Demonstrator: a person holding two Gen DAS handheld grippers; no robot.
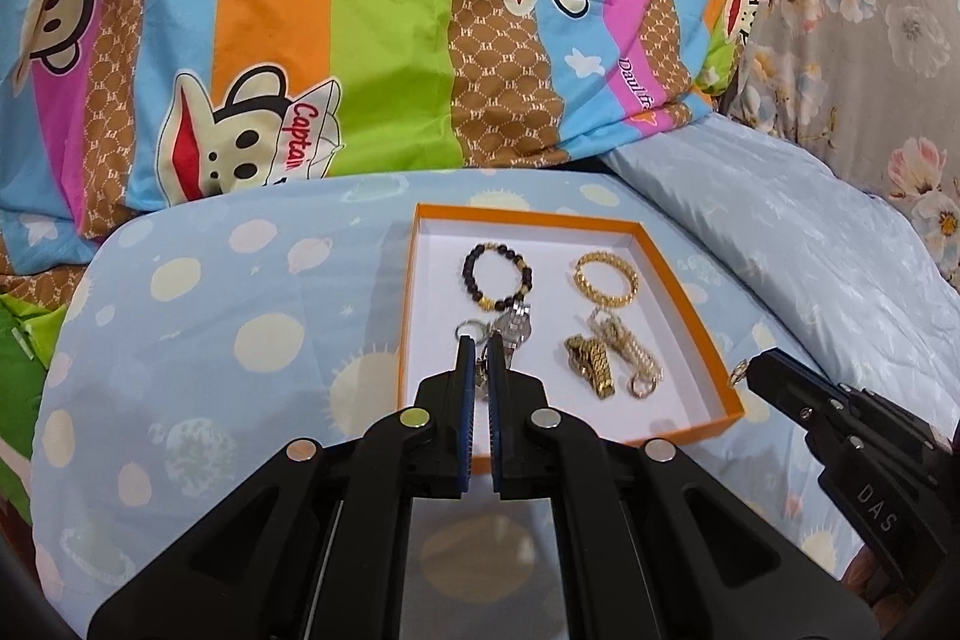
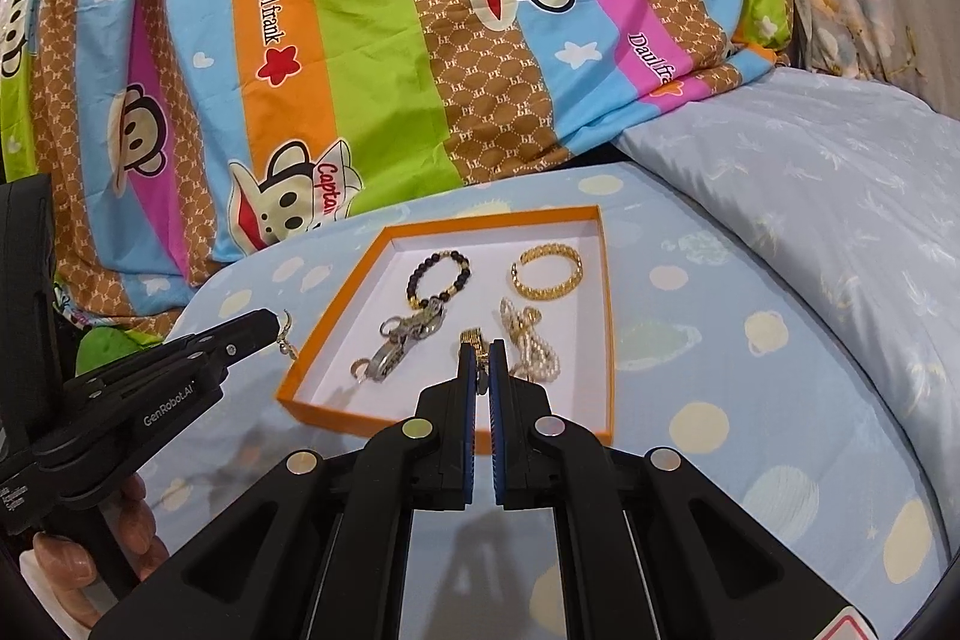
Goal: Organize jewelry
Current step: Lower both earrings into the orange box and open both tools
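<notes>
Left wrist view, bed: I see a pale blue bed sheet [image 1: 198, 340] dotted with planets, and a striped cartoon-monkey quilt [image 1: 372, 22] bunched up behind it.
Pillow: a light blue pillow [image 2: 810, 196] lies on the far right side of the sheet.
Box: the shallow orange box [image 1: 678, 274] with a white floor sits open on the sheet, in front of both of my tools.
Left gripper [image 1: 480, 340]: I hold its jaws clenched on a small silver earring [image 2: 287, 334], which hangs at the tips just outside the box's left wall in the right wrist view.
Right gripper [image 2: 480, 345]: its jaws are clenched on a small metal piece [image 1: 738, 372], held just off the box's right rim in the left wrist view; I cannot tell what the piece is.
Far row in box: a dark beaded bracelet [image 1: 497, 277] on the left, a gold bangle [image 1: 605, 274] on the right, apart.
Near row in box: a silver watch [image 2: 408, 340] with rings, a gold watch band [image 1: 591, 367], and a pale chain [image 2: 534, 340] heaped beside it.
</notes>
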